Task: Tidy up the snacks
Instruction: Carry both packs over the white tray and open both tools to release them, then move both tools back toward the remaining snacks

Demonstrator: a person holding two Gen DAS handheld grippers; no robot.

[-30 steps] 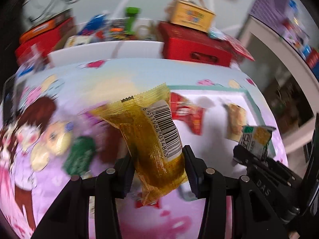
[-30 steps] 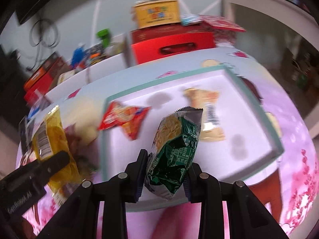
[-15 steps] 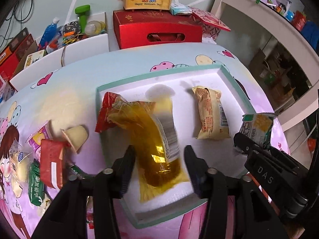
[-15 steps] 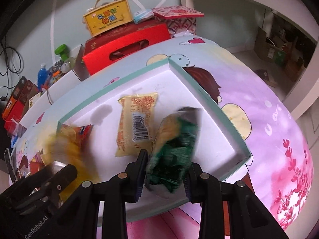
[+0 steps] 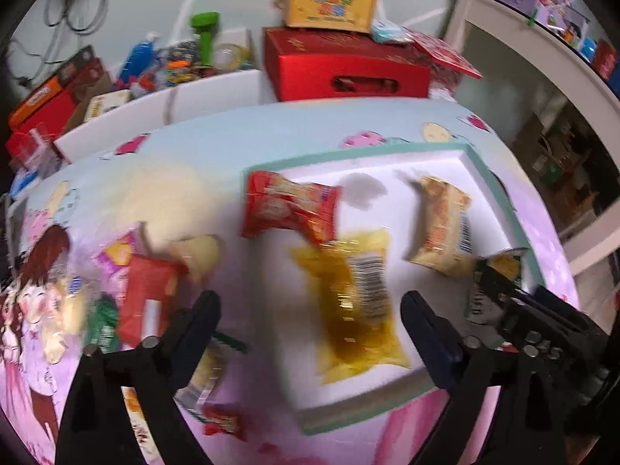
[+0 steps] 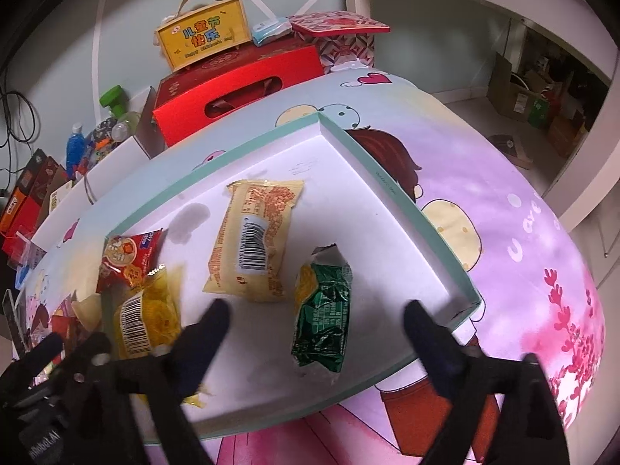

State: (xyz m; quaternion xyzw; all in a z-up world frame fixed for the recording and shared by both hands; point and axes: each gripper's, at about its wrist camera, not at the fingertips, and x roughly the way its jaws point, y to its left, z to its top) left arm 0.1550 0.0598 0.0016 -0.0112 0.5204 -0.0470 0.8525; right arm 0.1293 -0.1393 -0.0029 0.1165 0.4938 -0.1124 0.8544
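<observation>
Four packets lay in tray (image 6: 407,201): red (image 6: 130,257), yellow (image 6: 149,316), beige (image 6: 254,240), green (image 6: 323,319). Green one's long axis ran toward right gripper (image 6: 316,323), jaws spread, empty. Left gripper (image 5: 310,314) likewise spread.

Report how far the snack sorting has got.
Done: four packets lie in the white tray: the red packet, the pale yellow packet, the clear yellow packet and the green packet. In hand: nothing; the left gripper and right gripper are both open above the tray. Left: several loose snacks lie on the tablecloth left of the tray.
</observation>
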